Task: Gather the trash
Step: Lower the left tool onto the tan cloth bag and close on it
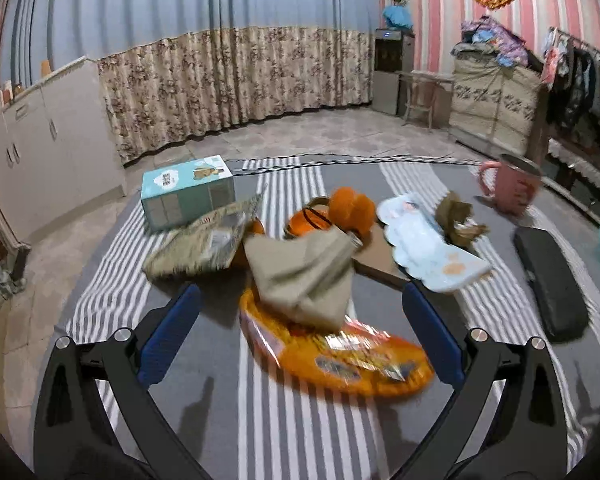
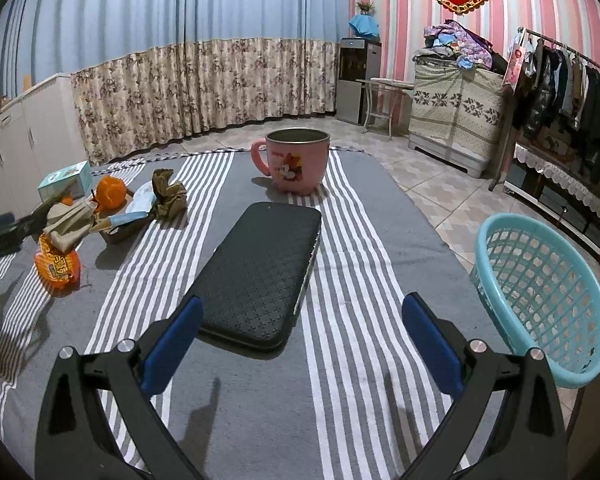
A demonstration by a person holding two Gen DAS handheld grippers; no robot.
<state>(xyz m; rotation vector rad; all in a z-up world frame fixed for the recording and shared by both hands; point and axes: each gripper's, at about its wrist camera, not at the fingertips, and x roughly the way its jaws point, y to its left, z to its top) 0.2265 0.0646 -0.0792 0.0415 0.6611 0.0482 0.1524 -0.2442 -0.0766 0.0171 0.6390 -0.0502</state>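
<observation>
Between the left gripper's (image 1: 300, 332) wide-spread jaws, an orange wrapper (image 1: 340, 354) lies lengthwise slanting right; right gripper (image 2: 302, 344) likewise agape.

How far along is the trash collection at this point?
Barely started. The teal basket at the table's right edge looks empty from here. Both the left gripper and right gripper are open, holding nothing. The left one frames the orange wrapper and beige crumpled paper; the brown crumpled scrap and other litter are left on the striped cloth.
</observation>
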